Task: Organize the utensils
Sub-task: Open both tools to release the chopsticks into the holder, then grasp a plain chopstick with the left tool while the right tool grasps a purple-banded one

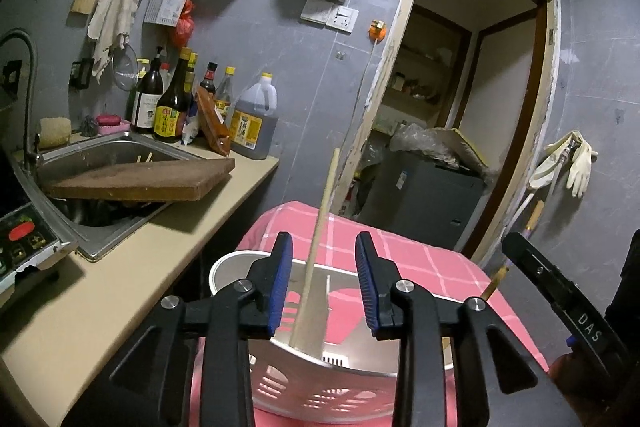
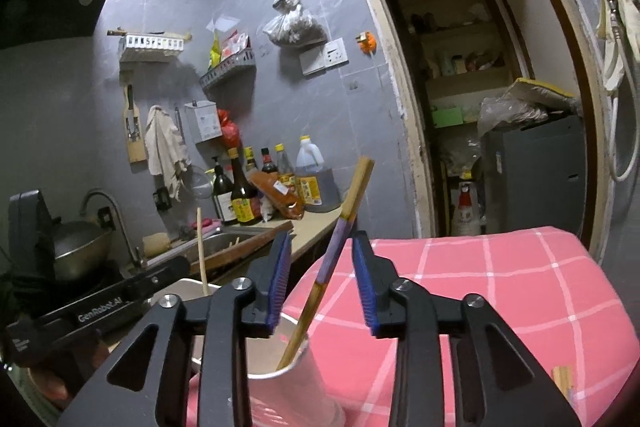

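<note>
Both claws sit apart right now, gripping nothing. My left claw (image 1: 324,283) straddles the plain wooden chopstick (image 1: 316,251) leaning in the white basket (image 1: 320,379) on the pink checked cloth (image 1: 420,267), near the tabletop (image 1: 160,247) edge. My right claw (image 2: 320,283) brackets the purple-banded chopstick (image 2: 336,247) standing in the paper cup (image 2: 296,383). My worry: that cup looks light, so a clumsy nudge tips it over.

I see pink white-checked cloth (image 2: 480,287), pale wood chopstick (image 1: 320,227), purple-banded bamboo chopstick (image 2: 340,239), white basket (image 1: 320,387), blue pads (image 1: 282,279)
</note>
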Tool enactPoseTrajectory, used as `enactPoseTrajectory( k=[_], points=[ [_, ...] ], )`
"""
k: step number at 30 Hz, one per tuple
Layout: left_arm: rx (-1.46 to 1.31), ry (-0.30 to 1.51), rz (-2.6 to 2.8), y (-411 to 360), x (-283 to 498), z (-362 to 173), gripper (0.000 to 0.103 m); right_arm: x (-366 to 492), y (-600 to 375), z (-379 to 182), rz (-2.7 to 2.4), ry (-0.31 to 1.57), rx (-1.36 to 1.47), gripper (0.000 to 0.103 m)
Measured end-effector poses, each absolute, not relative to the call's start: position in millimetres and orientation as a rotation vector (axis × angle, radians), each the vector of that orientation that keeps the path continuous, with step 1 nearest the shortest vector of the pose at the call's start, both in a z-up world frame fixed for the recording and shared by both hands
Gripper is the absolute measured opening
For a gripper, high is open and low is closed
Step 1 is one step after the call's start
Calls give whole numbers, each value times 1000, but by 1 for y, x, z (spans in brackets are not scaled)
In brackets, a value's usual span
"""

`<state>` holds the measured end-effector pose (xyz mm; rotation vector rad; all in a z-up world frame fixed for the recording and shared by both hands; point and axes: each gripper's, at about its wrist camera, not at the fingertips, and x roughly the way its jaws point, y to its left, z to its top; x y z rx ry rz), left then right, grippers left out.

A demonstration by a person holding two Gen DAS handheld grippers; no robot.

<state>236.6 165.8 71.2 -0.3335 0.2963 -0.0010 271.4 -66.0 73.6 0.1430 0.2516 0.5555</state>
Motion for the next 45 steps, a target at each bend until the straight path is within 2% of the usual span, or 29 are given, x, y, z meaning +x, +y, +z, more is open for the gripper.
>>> enactPoseTrajectory(
  k=[2, 3, 5, 8, 10, 12, 15, 18, 29, 42, 45],
  points=[
    [-333, 285, -6, 162, 231, 75, 39, 267, -74, 78, 541, 231, 150, 52],
    [-332, 278, -9, 159, 229, 77, 43, 264, -79, 80, 532, 218, 151, 56],
    [-326, 262, -19, 153, 223, 82, 48, 257, -88, 86, 514, 199, 147, 61],
    [-317, 239, -37, 140, 213, 89, 62, 244, -107, 96, 485, 172, 144, 78],
    [-309, 218, -51, 131, 206, 93, 76, 234, -119, 101, 470, 151, 137, 82],
    [-307, 204, -66, 122, 200, 96, 83, 223, -131, 106, 454, 139, 125, 88],
    [-305, 191, -96, 110, 191, 101, 91, 204, -151, 113, 432, 120, 113, 102],
    [-308, 185, -130, 96, 183, 103, 97, 185, -171, 117, 403, 105, 91, 103],
    [-237, 306, -257, 34, 171, 83, 98, 150, -225, 102, 278, 177, 24, 103],
    [-158, 595, -315, -22, 185, 25, 98, 169, -254, 50, 167, 416, 12, 103],
    [-132, 649, -324, -32, 192, 15, 97, 178, -260, 39, 169, 485, 28, 98]
  ],
)
